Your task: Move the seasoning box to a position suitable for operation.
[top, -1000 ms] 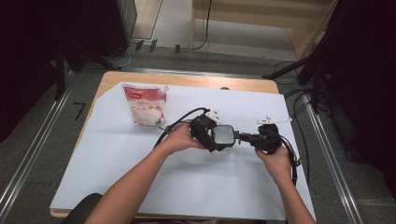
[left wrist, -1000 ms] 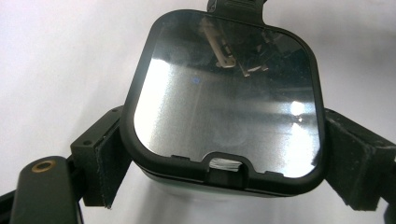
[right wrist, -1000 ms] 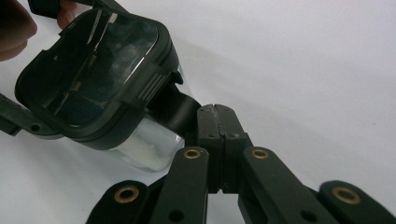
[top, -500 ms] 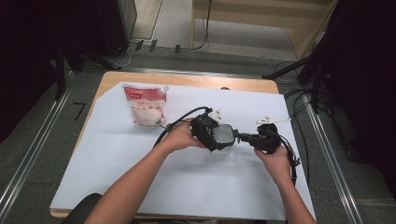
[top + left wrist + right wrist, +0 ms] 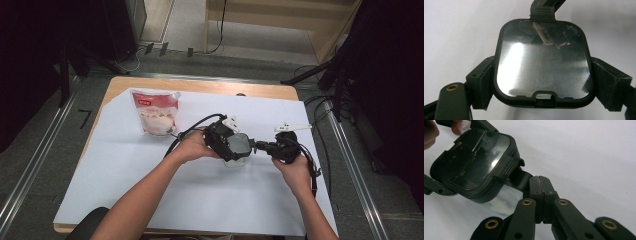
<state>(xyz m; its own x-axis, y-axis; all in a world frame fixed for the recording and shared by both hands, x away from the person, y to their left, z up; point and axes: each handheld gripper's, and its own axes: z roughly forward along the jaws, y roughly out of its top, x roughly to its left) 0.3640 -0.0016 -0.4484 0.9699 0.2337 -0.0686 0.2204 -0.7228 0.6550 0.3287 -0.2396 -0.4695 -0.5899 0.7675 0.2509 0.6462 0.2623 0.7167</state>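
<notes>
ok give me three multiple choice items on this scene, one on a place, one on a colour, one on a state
1. Where does the pouch lie?
A. far left of the sheet
B. near right corner
C. on the floor

2. What colour is the container lid's frame?
A. white
B. black
C. red

3. How does the left gripper stand?
A. open, apart from the container
B. laid down alone
C. clamped on the container's sides

Answers: 1 A, the high view shows it beyond the left hand. 2 B, its rim is black. 3 C, both pads press the sides.

Left gripper (image 5: 235,145) held by left hand (image 5: 192,147), jaws clamped on the sides of a lidded container (image 5: 542,63). Right gripper (image 5: 257,146) in right hand (image 5: 295,170), jaws fully together, tips at the lid's latch tab.
</notes>
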